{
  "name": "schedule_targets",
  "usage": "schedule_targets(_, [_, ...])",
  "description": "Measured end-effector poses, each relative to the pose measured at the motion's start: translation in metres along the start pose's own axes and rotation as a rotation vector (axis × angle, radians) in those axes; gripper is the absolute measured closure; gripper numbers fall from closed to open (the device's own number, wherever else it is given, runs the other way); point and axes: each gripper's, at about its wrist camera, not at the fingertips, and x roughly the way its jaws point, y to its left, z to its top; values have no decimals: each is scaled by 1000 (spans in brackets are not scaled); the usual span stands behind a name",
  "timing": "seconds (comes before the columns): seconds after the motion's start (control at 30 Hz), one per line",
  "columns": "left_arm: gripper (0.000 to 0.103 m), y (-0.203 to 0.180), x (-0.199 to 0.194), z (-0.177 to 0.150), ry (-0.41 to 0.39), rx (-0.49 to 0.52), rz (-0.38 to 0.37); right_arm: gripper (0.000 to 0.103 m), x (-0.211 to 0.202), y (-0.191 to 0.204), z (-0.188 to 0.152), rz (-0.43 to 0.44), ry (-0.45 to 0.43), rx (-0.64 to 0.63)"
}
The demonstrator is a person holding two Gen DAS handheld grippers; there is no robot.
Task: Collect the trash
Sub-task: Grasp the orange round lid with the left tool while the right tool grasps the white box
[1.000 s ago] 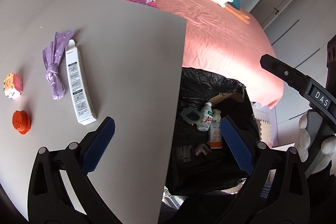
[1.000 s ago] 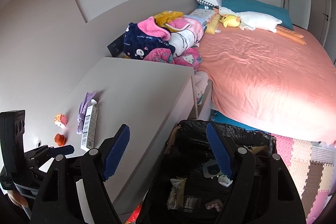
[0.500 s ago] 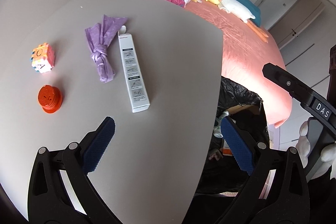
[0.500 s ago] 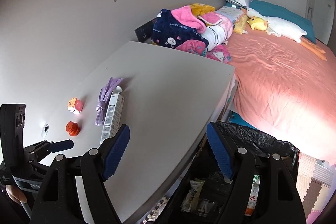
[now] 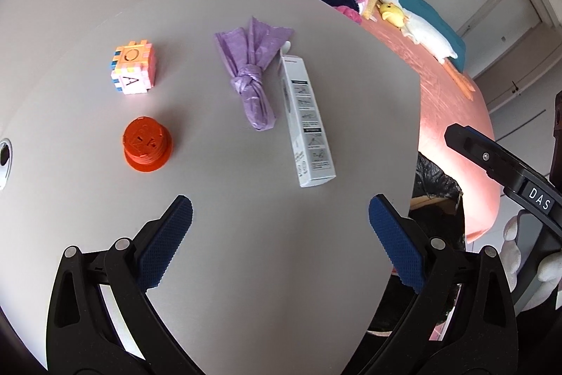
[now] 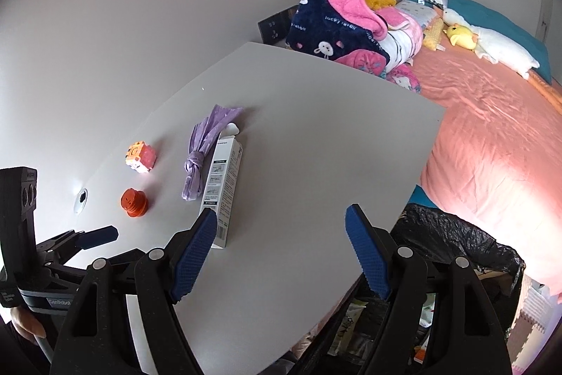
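- White carton (image 5: 308, 122): long, printed with diagrams, lying flat at centre of the grey surface (image 5: 246, 269), far flap open.
- Purple bag (image 5: 252, 72): knotted, crumpled, touching the carton's 9 o'clock side.
- Black-lined bin (image 6: 467, 255): at 4 o'clock, below the surface's edge.

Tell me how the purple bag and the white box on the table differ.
The purple bag is soft, crumpled and knotted in the middle; the white box is rigid and straight-edged. The bag is plain; the box has printed text and diagrams. The box is longer than the bag. Both lie flat, side by side on the table.
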Motion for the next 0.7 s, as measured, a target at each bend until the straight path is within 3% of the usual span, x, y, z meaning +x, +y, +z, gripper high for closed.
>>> schedule_targets(0.37, [8,52,6,7,-43,-105,95,27,45,30,3,27,38,-51])
schedule_targets(0.7, [43,72,23,17,-67,-114,159,31,82,50,8,24,43,-78])
